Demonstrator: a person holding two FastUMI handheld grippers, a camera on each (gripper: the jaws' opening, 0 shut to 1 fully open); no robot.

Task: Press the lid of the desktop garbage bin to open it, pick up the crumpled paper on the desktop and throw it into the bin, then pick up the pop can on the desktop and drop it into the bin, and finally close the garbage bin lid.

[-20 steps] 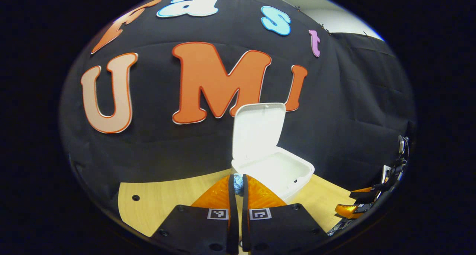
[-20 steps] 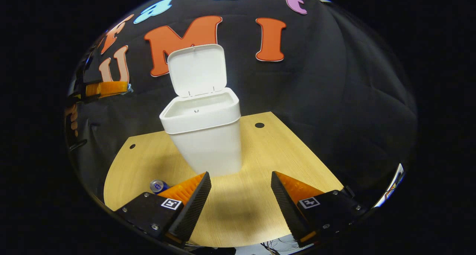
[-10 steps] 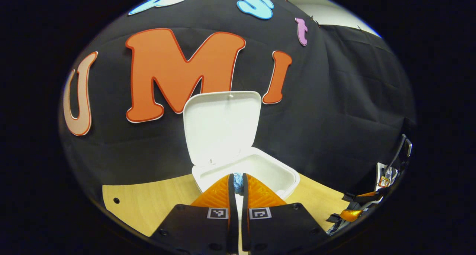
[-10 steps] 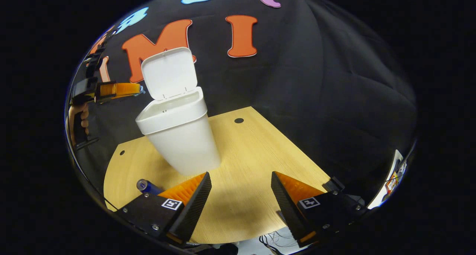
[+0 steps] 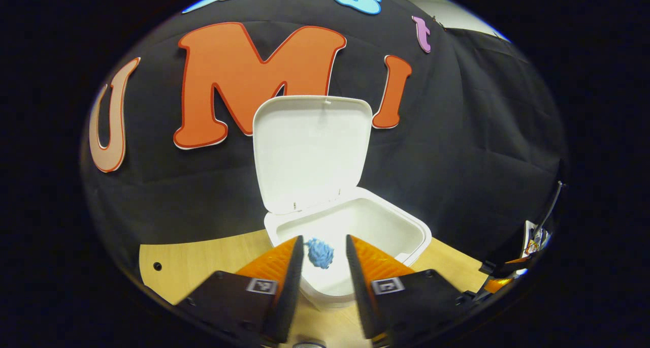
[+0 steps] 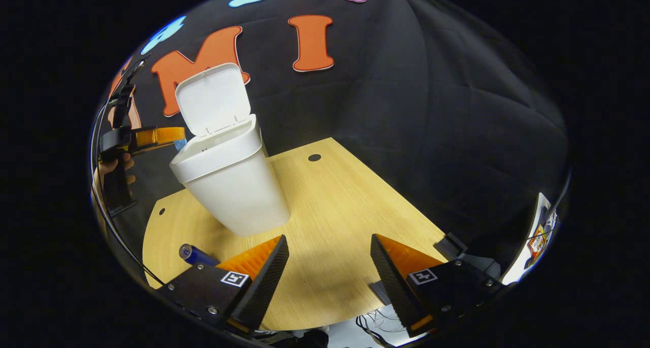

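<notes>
Since a second ago we find the left gripper (image 5: 322, 259) parted from a tight pinch to a moderate gap, its view now closer over the garbage bin (image 5: 350, 231). Item one, crumpled paper (image 5: 320, 252): a blue wad between the left fingertips, touching neither as far as we can tell, over the open mouth of the bin near its front rim; we judge it released. Item two, lid (image 5: 311, 150): upright, hinged at the back. Item three, pop can (image 6: 195, 254): lying on its side near the front left edge of the desktop (image 6: 335, 211), just beyond the left finger of the right gripper (image 6: 329, 256), long axis running roughly left to right in the right gripper view. Item four, right gripper: spread wide, empty, hovering over the front edge. We judge the can lies down and to the left of the right gripper, which is the nearer one; the jaws would need to straddle the can across its axis.
</notes>
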